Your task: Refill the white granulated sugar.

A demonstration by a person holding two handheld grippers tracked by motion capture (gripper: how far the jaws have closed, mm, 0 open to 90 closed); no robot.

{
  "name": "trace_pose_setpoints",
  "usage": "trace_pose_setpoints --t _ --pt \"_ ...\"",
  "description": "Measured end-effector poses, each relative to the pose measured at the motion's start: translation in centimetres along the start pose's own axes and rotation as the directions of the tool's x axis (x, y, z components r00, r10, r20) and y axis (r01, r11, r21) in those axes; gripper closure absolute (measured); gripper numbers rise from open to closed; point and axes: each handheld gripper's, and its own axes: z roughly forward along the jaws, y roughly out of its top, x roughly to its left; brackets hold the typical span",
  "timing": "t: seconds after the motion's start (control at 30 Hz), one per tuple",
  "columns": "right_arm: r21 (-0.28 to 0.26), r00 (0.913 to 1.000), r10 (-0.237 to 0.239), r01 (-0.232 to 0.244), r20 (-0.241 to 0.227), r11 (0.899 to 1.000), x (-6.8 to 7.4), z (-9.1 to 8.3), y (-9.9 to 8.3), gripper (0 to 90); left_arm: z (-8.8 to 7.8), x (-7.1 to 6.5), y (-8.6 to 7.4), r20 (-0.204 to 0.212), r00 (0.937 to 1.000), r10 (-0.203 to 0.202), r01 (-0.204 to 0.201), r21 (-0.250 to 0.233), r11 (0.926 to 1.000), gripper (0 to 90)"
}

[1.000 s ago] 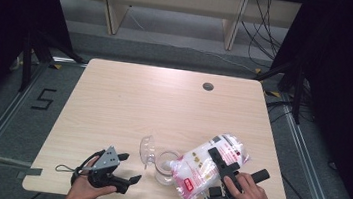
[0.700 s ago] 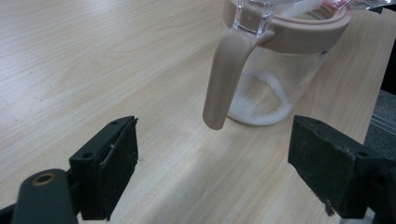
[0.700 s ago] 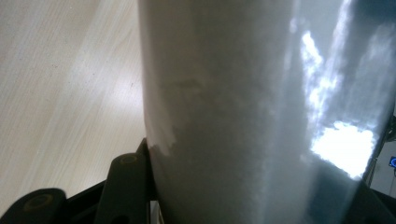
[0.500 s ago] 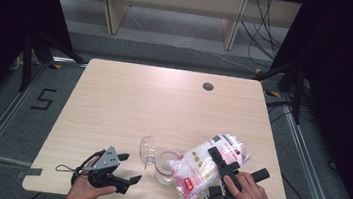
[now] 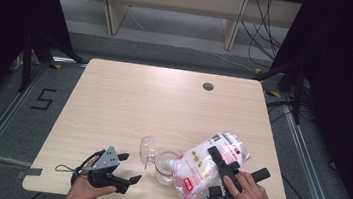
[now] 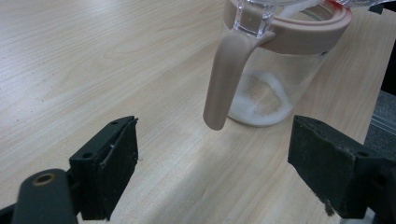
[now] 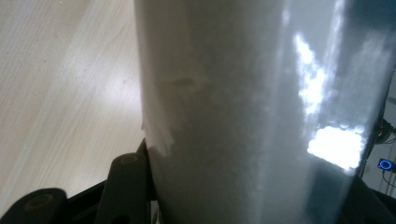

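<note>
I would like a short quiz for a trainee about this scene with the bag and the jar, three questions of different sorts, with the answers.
1. True or false: the left gripper is closed on the jar's handle.
2. Which thing does the right gripper hold? A) the clear lid B) the plastic bag of white powder C) the glass jar
3. What lies at the bottom of the glass jar, as the left gripper view shows?

Key:
1. False. Its jaws stand open on either side, apart from the handle.
2. B. The bag is tilted with one end over the jar's mouth.
3. A little white powder.
</note>
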Motion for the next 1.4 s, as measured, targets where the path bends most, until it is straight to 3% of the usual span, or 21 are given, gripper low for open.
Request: trace_pose_setpoints --t 0.17,0.2,0.3,0.37,0.5,0.6,0.63,0.83,0.97,1.0,1.17,1.23,1.4 --pt "-0.015 0.9998 -0.019 0.019 0.011 1.0 -0.21 0.12 0.03 52.2 0.01 -0.11 0.03 0.0 1.0 -0.005 0.005 -0.007 1.0 15.7" --pt "-0.02 0.9997 -0.022 0.022 0.009 1.0 -0.2 0.1 0.0 52.3 -0.04 0.1 0.07 -0.004 0.9997 0.026 -0.026 0.0 0.9997 15.7" --pt "-0.019 0.9999 -0.011 0.011 0.004 1.0 -0.09 0.09 0.01 52.3 -0.03 0.16 0.05 -0.001 0.9997 0.024 -0.024 0.002 0.9997 15.6" --pt "0.004 0.9999 0.011 -0.011 -0.009 1.0 0.06 -0.05 -0.02 52.3 -0.07 0.15 0.06 0.001 0.9997 0.023 -0.023 -0.001 0.9997 15.7" --pt "-0.003 0.9999 -0.016 0.016 -0.003 1.0 -0.12 0.01 -0.06 52.3 -0.04 0.18 0.03 -0.001 0.9998 0.018 -0.018 -0.006 0.9998 15.6" --pt "-0.003 1.0 0.004 -0.004 0.005 1.0 -0.03 0.0 -0.03 52.4 -0.01 -0.03 0.01 -0.002 1.0 -0.004 0.004 -0.013 0.9999 15.6" --pt "-0.017 0.9998 -0.019 0.019 0.01 1.0 -0.18 0.08 -0.01 52.4 0.01 -0.03 0.0 -0.001 1.0 -0.009 0.009 -0.016 0.9998 15.6" --pt "-0.019 0.9999 -0.01 0.01 0.008 1.0 -0.17 0.1 0.0 52.5 0.01 -0.04 -0.01 0.0 1.0 -0.008 0.008 -0.015 0.9999 15.6" --pt "-0.002 0.9998 0.02 -0.02 -0.005 1.0 0.06 -0.01 -0.02 52.7 -0.1 0.14 0.02 -0.013 0.9997 0.021 -0.021 0.011 0.9997 15.6" --pt "-0.014 0.9999 0.012 -0.011 0.009 1.0 0.03 0.07 -0.05 52.7 0.0 -0.03 0.0 -0.002 1.0 -0.004 0.004 -0.014 0.9999 15.6" --pt "-0.031 0.9992 -0.033 0.033 0.024 0.999 -0.27 0.15 -0.11 52.8 -0.02 0.01 0.0 -0.003 1.0 0.001 -0.001 -0.006 1.0 15.6" --pt "-0.018 0.9999 0.0 0.0 0.012 1.0 -0.05 0.08 -0.07 52.9 -0.01 -0.09 0.01 -0.002 1.0 -0.004 0.004 -0.013 0.9999 15.6" --pt "-0.011 0.9998 0.01 -0.01 0.017 1.0 -0.04 -0.01 -0.1 53.0 0.0 0.0 0.0 -0.004 1.0 -0.001 0.001 -0.009 1.0 15.6"
